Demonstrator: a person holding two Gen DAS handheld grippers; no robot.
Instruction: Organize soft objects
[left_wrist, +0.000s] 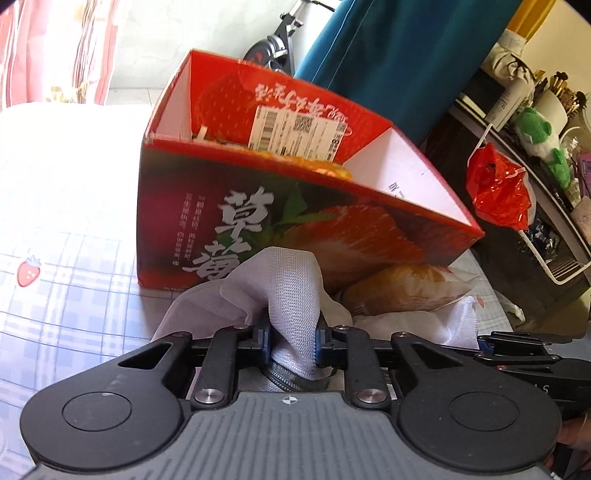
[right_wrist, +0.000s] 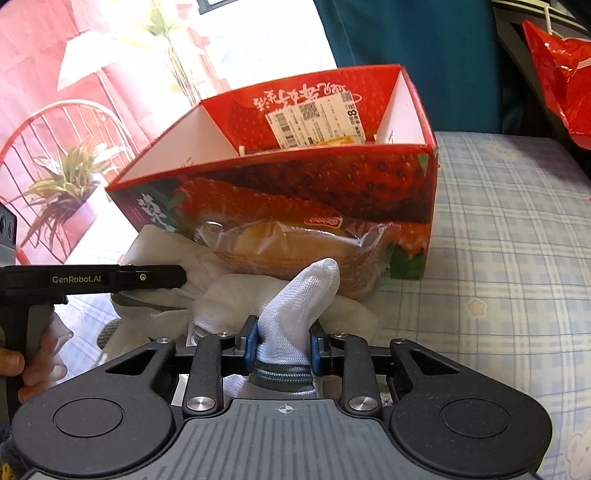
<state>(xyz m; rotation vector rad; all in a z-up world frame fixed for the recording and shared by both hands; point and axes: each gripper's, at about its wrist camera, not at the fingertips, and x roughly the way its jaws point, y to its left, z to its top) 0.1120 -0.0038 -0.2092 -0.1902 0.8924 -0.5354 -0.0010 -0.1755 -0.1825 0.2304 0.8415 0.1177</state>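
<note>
A white mesh zip bag (left_wrist: 291, 291) lies on the checked bed sheet in front of a red strawberry box (left_wrist: 258, 218). My left gripper (left_wrist: 292, 338) is shut on a bunched fold of the bag beside its grey zipper. My right gripper (right_wrist: 282, 341) is shut on another fold of the same bag (right_wrist: 303, 291). A wrapped bun in clear plastic (right_wrist: 291, 247) rests on the bag against the box (right_wrist: 314, 184); it also shows in the left wrist view (left_wrist: 402, 288). Something orange lies inside the box.
The box is open-topped with white dividers. A red plastic bag (left_wrist: 498, 192) hangs off a dark shelf unit at the right, with a green plush toy (left_wrist: 539, 144) on top. A teal curtain (left_wrist: 399, 55) hangs behind the box. The left gripper's body (right_wrist: 92, 278) crosses the right view's left side.
</note>
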